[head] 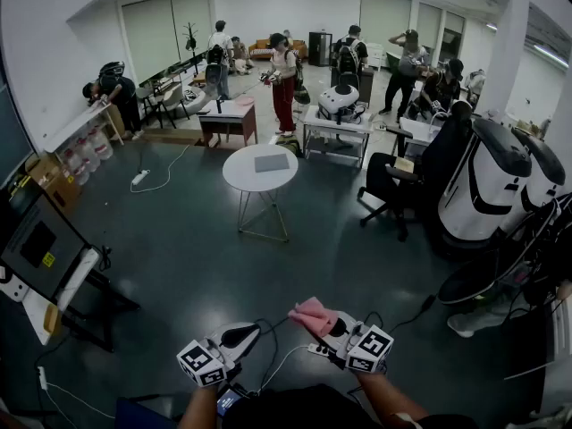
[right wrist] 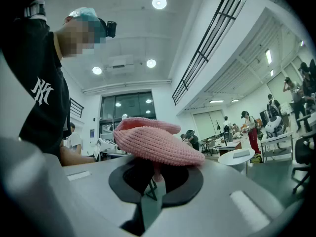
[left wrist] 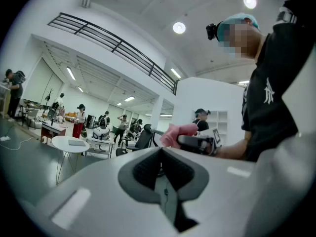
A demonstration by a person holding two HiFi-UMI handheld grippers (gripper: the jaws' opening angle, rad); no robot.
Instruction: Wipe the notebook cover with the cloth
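Note:
Far ahead, a grey notebook (head: 272, 162) lies on a round white table (head: 241, 175). Both grippers are held low and close to the person, well short of that table. My right gripper (head: 327, 329) is shut on a pink knitted cloth (head: 312, 315), which bunches over its jaws (right wrist: 155, 144). My left gripper (head: 239, 336) is shut with nothing in it, and its jaws meet in the left gripper view (left wrist: 162, 176). That view also shows the cloth (left wrist: 177, 132) on the right gripper, and the notebook (left wrist: 76, 142) small in the distance. The right gripper view shows the table (right wrist: 236, 158) at the right.
Dark floor with a power strip and cables (head: 315, 349) lies between me and the table. A black office chair (head: 393, 181) and white pod-shaped machines (head: 492, 181) stand at the right. A monitor on a stand (head: 40, 248) is at the left. Several people work at desks beyond.

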